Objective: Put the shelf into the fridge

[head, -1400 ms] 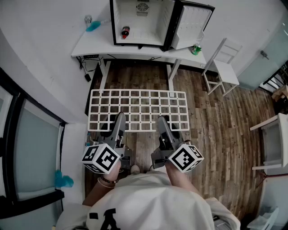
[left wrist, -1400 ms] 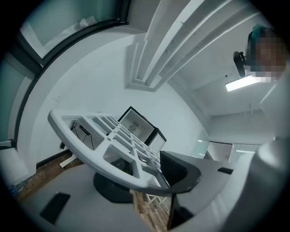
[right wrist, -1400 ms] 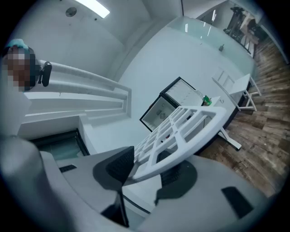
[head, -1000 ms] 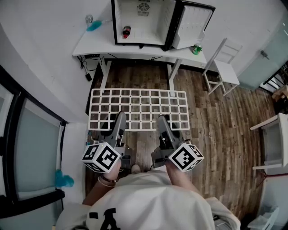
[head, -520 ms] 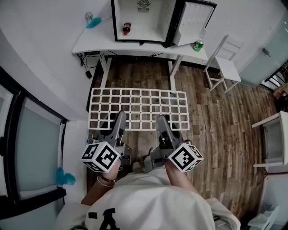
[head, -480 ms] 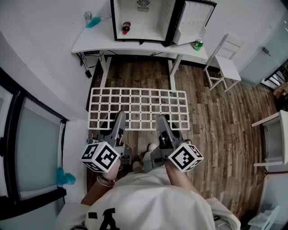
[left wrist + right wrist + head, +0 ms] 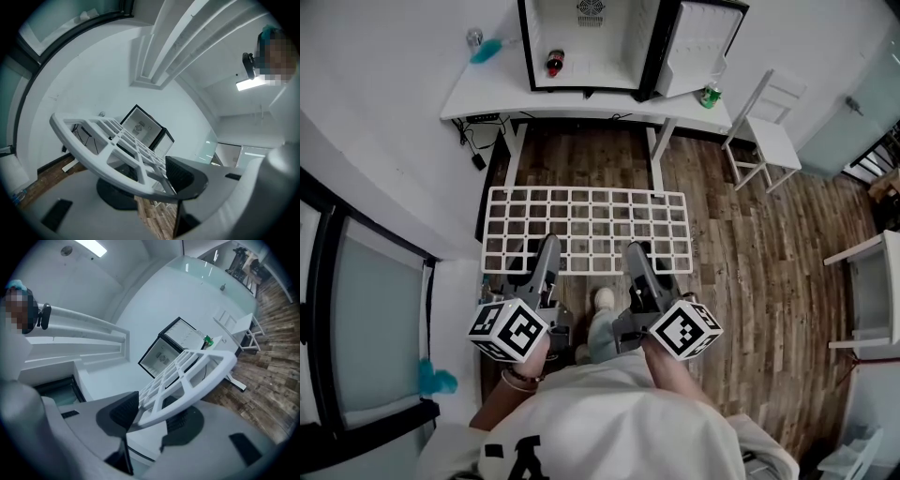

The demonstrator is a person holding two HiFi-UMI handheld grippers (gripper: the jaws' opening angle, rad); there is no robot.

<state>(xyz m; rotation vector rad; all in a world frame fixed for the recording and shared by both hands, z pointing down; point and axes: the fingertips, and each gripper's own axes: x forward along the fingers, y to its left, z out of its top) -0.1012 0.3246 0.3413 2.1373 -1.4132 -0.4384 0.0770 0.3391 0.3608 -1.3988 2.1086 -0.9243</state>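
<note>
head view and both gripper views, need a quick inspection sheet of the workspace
surface: white desk carries the black-framed white mini fridge, door open
job's things: white plastic lattice shelf held flat over the brown wooden floor, not yet in the fridge
clutter: red bottle inside the fridge; teal object and green bottle on the desk
grippers: left tongs and right tongs each shut on the shelf's near edge
cables: black cables hang under the desk's left end
surroundings: white chair right of the desk; dark-framed glass panels at left
</note>
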